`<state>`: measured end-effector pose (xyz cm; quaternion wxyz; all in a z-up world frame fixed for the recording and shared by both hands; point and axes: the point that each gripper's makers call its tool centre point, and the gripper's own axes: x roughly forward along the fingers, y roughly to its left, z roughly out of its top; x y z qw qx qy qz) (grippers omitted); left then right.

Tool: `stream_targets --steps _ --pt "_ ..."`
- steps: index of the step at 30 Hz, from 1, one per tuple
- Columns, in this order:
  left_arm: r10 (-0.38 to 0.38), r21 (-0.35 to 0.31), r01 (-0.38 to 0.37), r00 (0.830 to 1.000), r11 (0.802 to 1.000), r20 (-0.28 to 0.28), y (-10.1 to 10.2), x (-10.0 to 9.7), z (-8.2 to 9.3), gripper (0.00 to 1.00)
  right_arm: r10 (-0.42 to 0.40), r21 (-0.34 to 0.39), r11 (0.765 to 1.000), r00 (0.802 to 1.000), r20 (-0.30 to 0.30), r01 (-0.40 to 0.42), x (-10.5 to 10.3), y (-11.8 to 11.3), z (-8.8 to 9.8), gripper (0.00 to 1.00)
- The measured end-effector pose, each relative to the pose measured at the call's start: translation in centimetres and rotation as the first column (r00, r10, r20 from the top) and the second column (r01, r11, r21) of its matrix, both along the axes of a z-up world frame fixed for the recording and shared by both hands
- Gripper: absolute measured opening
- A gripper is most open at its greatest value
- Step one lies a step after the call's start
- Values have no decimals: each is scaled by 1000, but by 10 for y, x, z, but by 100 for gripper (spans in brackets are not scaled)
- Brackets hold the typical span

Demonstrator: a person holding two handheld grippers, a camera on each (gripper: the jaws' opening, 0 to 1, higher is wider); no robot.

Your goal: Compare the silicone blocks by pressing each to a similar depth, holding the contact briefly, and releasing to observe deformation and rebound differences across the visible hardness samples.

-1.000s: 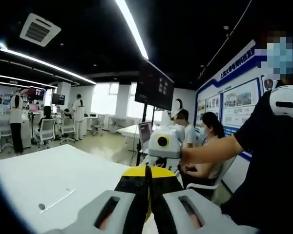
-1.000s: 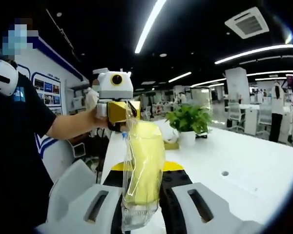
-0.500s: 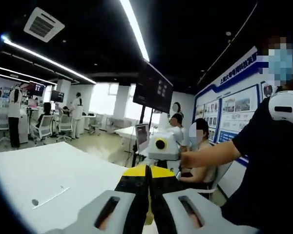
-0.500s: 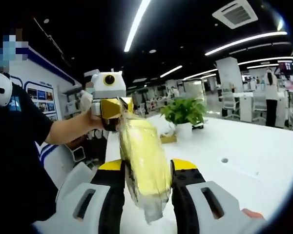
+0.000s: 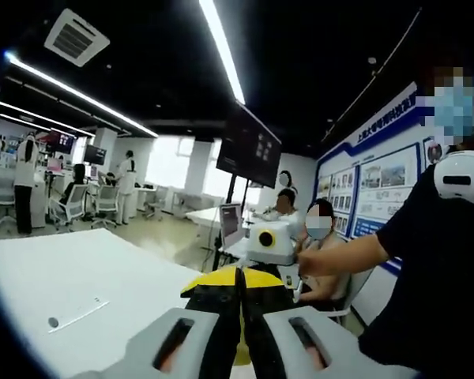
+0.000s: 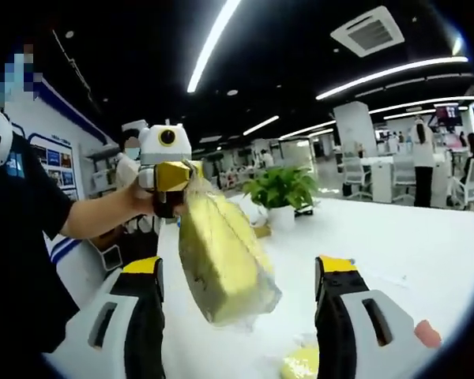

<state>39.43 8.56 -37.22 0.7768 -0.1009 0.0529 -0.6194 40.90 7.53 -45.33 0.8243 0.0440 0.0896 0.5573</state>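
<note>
Above the white surface (image 6: 426,253), the left tool (image 6: 172,175) pinches a bagged yellow silicone block (image 6: 221,260) by its slippery wrap; the right tool (image 6: 245,272) stands spread, block likely soft.

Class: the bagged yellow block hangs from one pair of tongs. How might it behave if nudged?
The bagged yellow block hangs tilted from the left tongs, pinched at its top, so it would probably swing. Its clear wrap looks crinkly, likely slippery. It keeps its block shape, suggesting firmness rather than floppiness.

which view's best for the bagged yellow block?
Right gripper view: the bagged yellow block hangs in full from the left hand-held gripper, between the right one's open jaws. Left gripper view shows just a yellow sliver between its shut jaws.
</note>
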Motion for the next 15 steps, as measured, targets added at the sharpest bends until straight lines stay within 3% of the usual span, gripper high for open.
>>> stream_targets --steps 5,8,15 --pt "18 -13 -18 1000 1000 -6 5 1 -2 0 -63 27 998 998 -8 64 3 -7 -2 89" --pt "48 -28 -48 999 998 -21 10 5 -5 0 -123 19 992 992 24 122 4 -19 -5 95" --pt "90 -70 -95 994 993 -66 26 11 -13 0 -259 7 966 962 82 259 4 -68 -11 96"
